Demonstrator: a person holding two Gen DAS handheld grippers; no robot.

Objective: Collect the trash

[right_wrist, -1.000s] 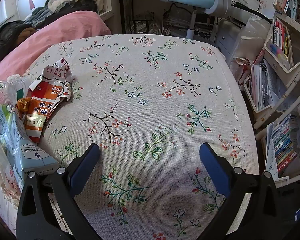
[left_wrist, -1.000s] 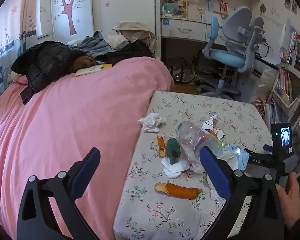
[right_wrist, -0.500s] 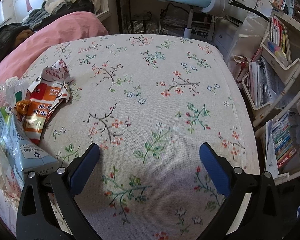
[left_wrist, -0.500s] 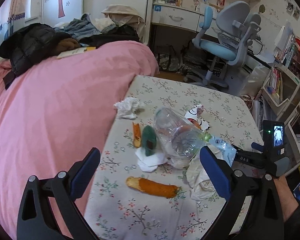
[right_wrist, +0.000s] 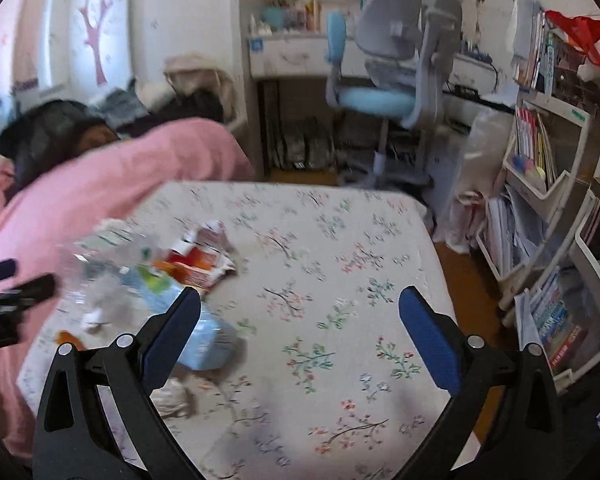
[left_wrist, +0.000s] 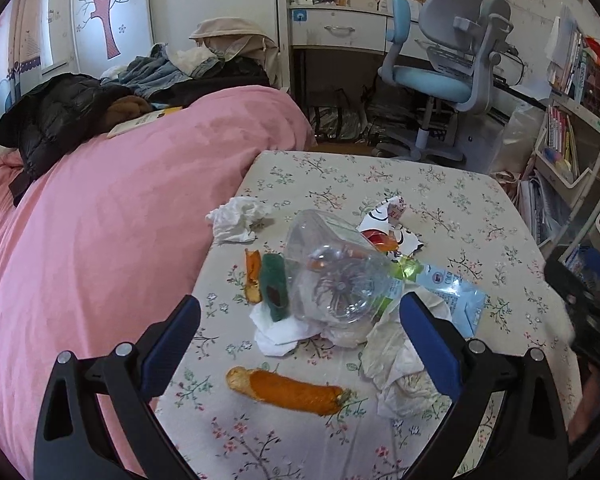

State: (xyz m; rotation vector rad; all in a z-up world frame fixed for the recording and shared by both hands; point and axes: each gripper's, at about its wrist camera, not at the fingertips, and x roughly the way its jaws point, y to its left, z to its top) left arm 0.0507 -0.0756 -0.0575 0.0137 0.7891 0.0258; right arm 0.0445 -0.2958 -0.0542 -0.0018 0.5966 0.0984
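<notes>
Trash lies on a floral-cloth table [left_wrist: 440, 184]: a clear plastic bottle [left_wrist: 336, 268] on its side, a crumpled tissue [left_wrist: 238, 220], an orange peel strip [left_wrist: 288, 390], a green piece [left_wrist: 274, 288], a light blue carton [left_wrist: 456, 296], a torn orange-white wrapper [left_wrist: 388, 228] and white paper [left_wrist: 404, 364]. My left gripper [left_wrist: 300, 332] is open and empty just above the bottle and papers. My right gripper [right_wrist: 300, 328] is open and empty above the table [right_wrist: 340, 240]; the blurred carton [right_wrist: 204, 340] and wrapper [right_wrist: 204, 256] lie to its left.
A pink bed [left_wrist: 100, 220] with clothes piled on it [left_wrist: 60, 108] borders the table's left side. A blue desk chair [left_wrist: 440, 76] and a desk stand behind. Bookshelves [left_wrist: 564, 140] stand on the right. My right gripper's body [left_wrist: 588, 304] shows at the left view's right edge.
My left gripper moved closer over the trash pile. My right gripper rose and tilted up, so its view now takes in the room and is blurred by motion.
</notes>
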